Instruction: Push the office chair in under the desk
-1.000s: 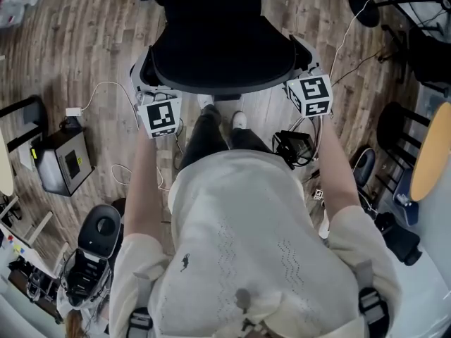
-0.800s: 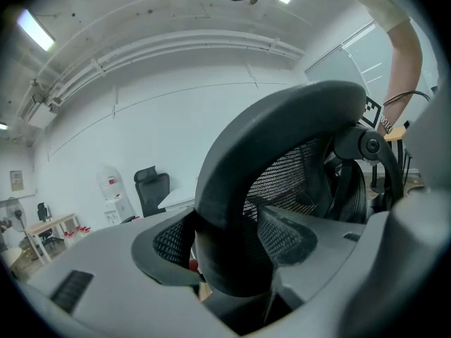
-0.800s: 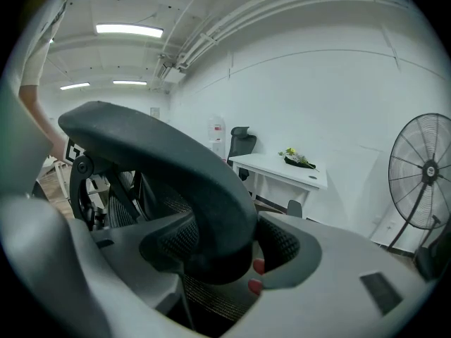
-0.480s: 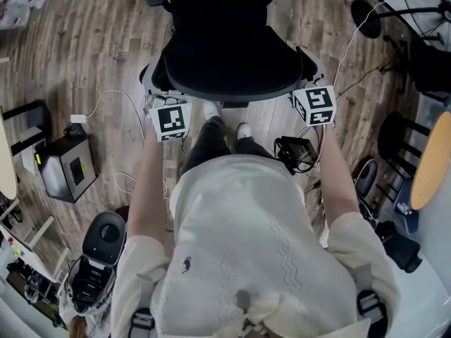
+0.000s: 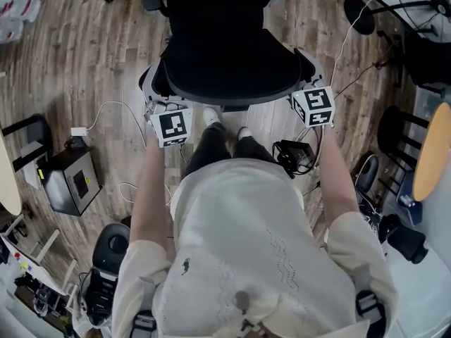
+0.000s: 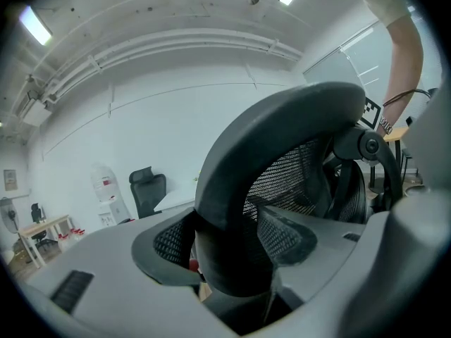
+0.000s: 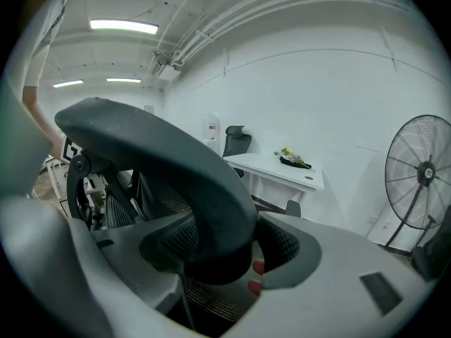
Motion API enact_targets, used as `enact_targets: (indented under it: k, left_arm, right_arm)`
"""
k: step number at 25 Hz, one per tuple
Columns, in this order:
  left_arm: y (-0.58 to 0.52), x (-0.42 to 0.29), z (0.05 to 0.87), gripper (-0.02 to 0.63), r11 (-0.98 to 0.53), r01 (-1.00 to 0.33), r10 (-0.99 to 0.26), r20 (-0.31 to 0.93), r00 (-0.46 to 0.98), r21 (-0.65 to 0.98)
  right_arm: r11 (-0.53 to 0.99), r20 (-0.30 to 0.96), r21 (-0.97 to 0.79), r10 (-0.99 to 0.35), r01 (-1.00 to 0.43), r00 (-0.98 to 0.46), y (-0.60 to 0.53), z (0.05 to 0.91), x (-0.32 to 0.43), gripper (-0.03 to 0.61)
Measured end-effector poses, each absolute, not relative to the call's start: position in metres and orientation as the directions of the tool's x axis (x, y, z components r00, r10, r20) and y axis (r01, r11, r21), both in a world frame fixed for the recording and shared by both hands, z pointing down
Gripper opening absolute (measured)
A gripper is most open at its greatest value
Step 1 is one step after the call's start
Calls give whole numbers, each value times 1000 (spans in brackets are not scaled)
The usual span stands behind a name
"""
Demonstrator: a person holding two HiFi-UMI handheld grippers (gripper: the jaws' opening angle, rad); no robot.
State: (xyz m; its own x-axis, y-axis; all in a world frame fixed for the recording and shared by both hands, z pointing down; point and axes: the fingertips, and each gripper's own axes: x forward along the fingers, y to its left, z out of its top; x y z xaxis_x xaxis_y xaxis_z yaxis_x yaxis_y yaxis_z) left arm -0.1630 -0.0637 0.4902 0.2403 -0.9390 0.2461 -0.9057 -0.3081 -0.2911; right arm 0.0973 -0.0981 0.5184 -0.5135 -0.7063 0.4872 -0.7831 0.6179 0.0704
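Note:
The black office chair (image 5: 225, 48) stands right in front of me on the wood floor, its back toward me. My left gripper (image 5: 161, 94) is shut on the left end of the backrest's top rim, and my right gripper (image 5: 304, 72) is shut on the right end. In the left gripper view the dark curved rim (image 6: 282, 139) fills the gap of the left gripper (image 6: 225, 252), pads pressed on both sides. The right gripper (image 7: 218, 248) clamps the same rim (image 7: 162, 153) likewise. A white desk (image 7: 285, 169) shows far off; no desk shows in the head view.
A black box (image 5: 70, 182) and white cables (image 5: 106, 108) lie on the floor to the left. A black device (image 5: 296, 153) sits by my right foot. A fan base (image 5: 363, 9) and a round tabletop (image 5: 431, 150) are at the right. A standing fan (image 7: 423, 174) shows beyond.
The chair and I have moved forward: the floor box and cables slid toward the bottom of the head view. Both grippers keep their hold on the rim.

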Motion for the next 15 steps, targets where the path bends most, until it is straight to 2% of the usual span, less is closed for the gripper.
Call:
enact_targets:
  k: [15]
  left_arm:
    - [-89,-159,482,299,-323,-895,-937,236,256,-307]
  right_arm:
    - [586,484,87,-731,-805,-480,-118,511,102,270]
